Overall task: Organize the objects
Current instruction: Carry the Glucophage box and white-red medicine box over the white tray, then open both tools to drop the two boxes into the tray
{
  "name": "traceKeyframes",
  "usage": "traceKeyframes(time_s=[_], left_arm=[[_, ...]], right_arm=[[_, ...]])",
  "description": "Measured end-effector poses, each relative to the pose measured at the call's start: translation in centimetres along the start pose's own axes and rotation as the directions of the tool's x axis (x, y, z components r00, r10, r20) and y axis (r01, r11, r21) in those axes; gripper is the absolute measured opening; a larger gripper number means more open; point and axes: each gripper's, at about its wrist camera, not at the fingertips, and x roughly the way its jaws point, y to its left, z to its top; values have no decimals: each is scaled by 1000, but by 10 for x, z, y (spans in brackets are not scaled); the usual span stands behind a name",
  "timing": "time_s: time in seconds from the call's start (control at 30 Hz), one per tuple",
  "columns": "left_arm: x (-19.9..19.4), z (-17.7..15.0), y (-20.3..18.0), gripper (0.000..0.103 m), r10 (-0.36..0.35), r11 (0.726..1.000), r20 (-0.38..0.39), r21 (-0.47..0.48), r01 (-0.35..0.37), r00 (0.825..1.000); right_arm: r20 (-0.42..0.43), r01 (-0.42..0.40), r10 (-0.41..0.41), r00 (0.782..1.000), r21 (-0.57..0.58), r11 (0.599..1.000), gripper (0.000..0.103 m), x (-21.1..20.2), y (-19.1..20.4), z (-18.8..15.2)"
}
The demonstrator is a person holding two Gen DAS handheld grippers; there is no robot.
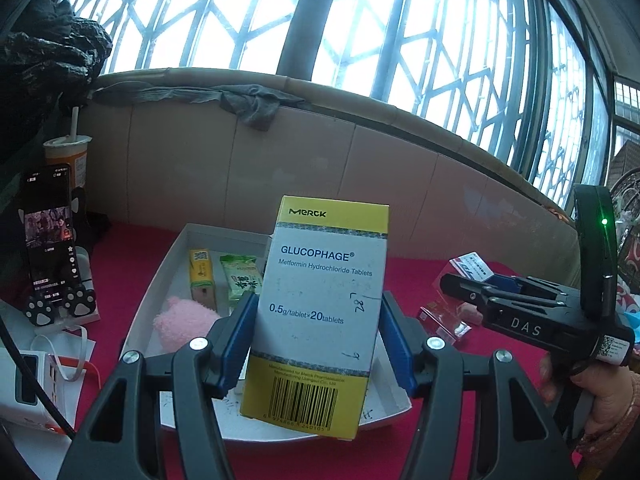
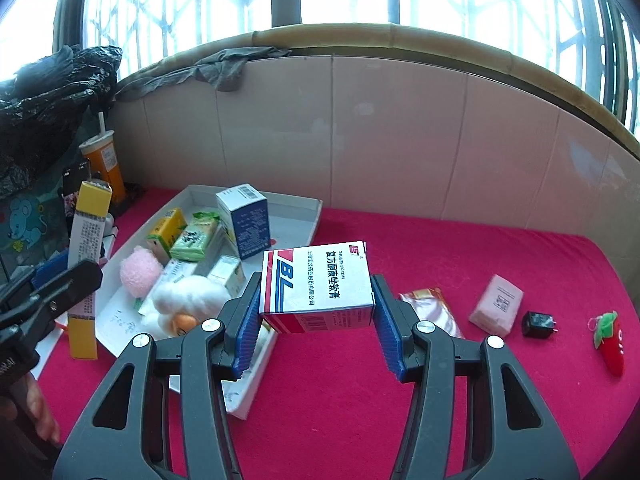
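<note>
My left gripper (image 1: 316, 320) is shut on a yellow-and-white Glucophage box (image 1: 320, 312), held upright over the near end of a white tray (image 1: 160, 276). The tray holds a yellow box (image 1: 202, 276), a green packet (image 1: 240, 280) and a pink plush (image 1: 184, 326). My right gripper (image 2: 316, 304) is shut on a white box with a red-and-blue logo (image 2: 316, 280), above the red cloth just right of the tray (image 2: 296, 200). In the right wrist view the left gripper (image 2: 52, 296) shows at the left edge with the Glucophage box (image 2: 86, 264). A blue-and-white box (image 2: 246, 220) and a white plush (image 2: 184, 300) also lie in the tray.
On the red cloth to the right lie a snack packet (image 2: 430, 308), a pink box (image 2: 496, 306), a black charger (image 2: 538, 324) and a strawberry plush (image 2: 610, 340). A phone on a stand (image 1: 50, 248), a drink cup (image 1: 68, 156) and a white device (image 1: 24, 384) crowd the left side.
</note>
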Motion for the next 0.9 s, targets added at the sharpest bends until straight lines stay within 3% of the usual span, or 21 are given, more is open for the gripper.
traceKeyframes(time_s=[0.17,0.43,0.9], left_arm=[[-1,-2,17,60,47,999,10,-19,-47,999],[17,18,33,60,123,992,28,26,-123,992],[32,-3,49,61,128,992,-16,-4,-128,992]], right_arm=[[28,-39,39,999,-13,999,51,4,17,16],[18,-99,99,995,14,995,51,28,38,40],[-17,-134,135,991,3,991,51,84,77,54]])
